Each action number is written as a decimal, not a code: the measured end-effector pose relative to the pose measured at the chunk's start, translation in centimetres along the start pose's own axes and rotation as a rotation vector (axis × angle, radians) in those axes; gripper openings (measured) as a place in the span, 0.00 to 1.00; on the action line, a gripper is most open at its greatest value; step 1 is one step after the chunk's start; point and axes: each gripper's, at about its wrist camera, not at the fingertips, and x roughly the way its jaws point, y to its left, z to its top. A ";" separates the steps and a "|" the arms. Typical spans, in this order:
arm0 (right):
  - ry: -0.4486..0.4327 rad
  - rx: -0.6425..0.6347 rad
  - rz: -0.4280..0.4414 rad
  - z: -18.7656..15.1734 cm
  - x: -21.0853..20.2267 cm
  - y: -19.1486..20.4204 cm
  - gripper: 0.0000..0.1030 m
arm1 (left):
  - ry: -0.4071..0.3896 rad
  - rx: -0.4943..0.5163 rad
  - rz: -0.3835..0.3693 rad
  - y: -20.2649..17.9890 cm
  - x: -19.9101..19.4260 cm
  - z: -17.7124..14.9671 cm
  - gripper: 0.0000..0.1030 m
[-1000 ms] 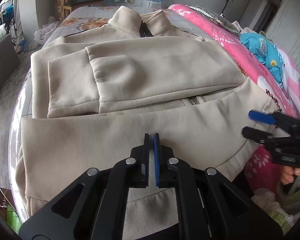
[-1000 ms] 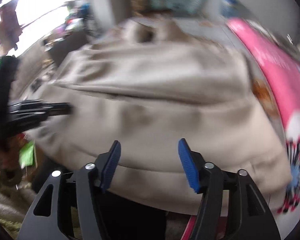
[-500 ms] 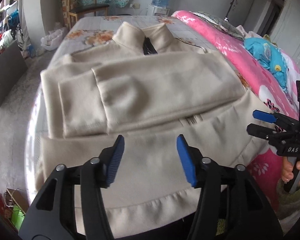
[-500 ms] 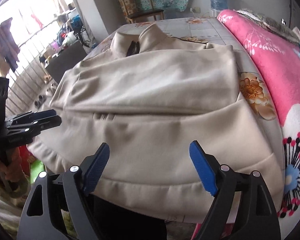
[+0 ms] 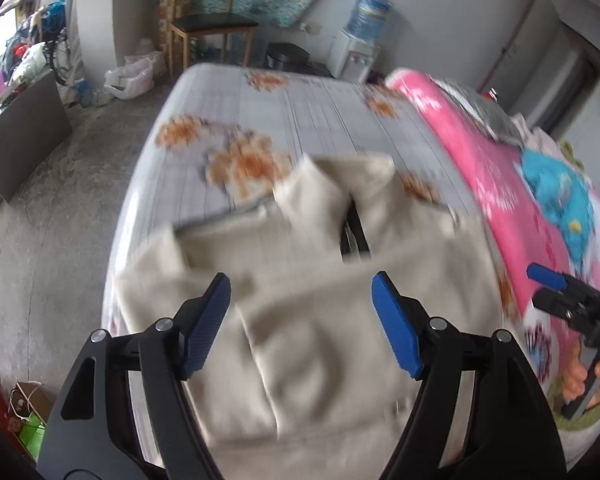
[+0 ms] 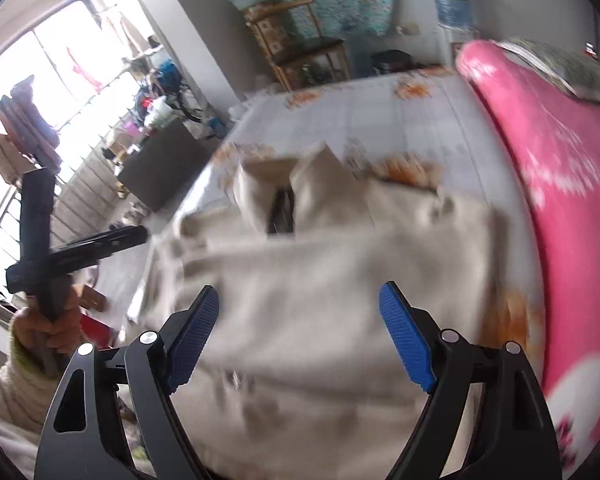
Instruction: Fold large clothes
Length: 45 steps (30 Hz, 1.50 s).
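Note:
A beige zip jacket [image 5: 320,320] lies flat on the bed, collar at the far end, both sleeves folded across its chest. It also shows in the right wrist view [image 6: 332,288]. My left gripper [image 5: 302,322] is open and empty, held above the jacket's near part. My right gripper [image 6: 300,330] is open and empty, above the jacket's lower half. Each gripper shows in the other's view: the right one [image 5: 556,292] beside the bed's right edge, the left one [image 6: 100,242] at the left. Both views are blurred.
The bed has a grey floral sheet [image 5: 260,112] and a pink blanket [image 5: 500,184] along the right. A wooden chair [image 5: 208,24] and a water dispenser [image 5: 360,40] stand beyond it. A dark cabinet [image 5: 20,132] stands on the floor at left.
My left gripper opened from shut and both grippers rose and tilted up away from the jacket's hem. The view now reaches the far end of the bed.

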 end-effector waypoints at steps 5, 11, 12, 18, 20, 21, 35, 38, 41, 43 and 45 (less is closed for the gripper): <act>0.021 0.008 -0.008 7.5 6.2 -0.9 0.80 | -0.049 -0.010 0.031 0.1 4.0 6.2 0.68; 0.101 0.059 -0.077 12.9 15.7 -3.6 0.79 | 0.031 -0.006 0.028 -0.1 12.3 10.0 0.66; 0.117 0.072 -0.082 13.0 16.7 -4.0 0.79 | 0.048 -0.011 0.012 0.0 13.8 10.3 0.61; 0.164 0.072 -0.094 12.7 20.6 -5.1 0.66 | 0.125 -0.041 -0.030 0.4 18.2 9.7 0.33; 0.170 0.051 -0.108 12.5 21.0 -4.8 0.57 | 0.140 -0.030 -0.036 0.3 18.8 9.3 0.21; 0.172 0.045 -0.106 12.5 21.1 -4.8 0.49 | 0.140 -0.016 -0.034 0.1 18.8 9.2 0.16; 0.090 -0.175 -0.178 9.6 14.6 0.1 0.11 | 0.035 0.178 -0.052 -2.9 12.1 6.2 0.08; 0.077 -0.215 -0.193 8.2 12.8 1.0 0.10 | 0.015 0.213 -0.061 -3.4 10.3 4.9 0.08; 0.070 -0.250 -0.205 6.3 11.2 1.9 0.10 | -0.001 0.257 -0.064 -4.1 8.5 3.0 0.08; 0.071 -0.261 -0.205 4.9 10.3 2.2 0.10 | -0.005 0.287 -0.067 -4.6 7.5 1.6 0.08; 0.078 -0.258 -0.200 3.6 9.7 2.1 0.10 | 0.000 0.316 -0.065 -5.1 6.9 0.1 0.08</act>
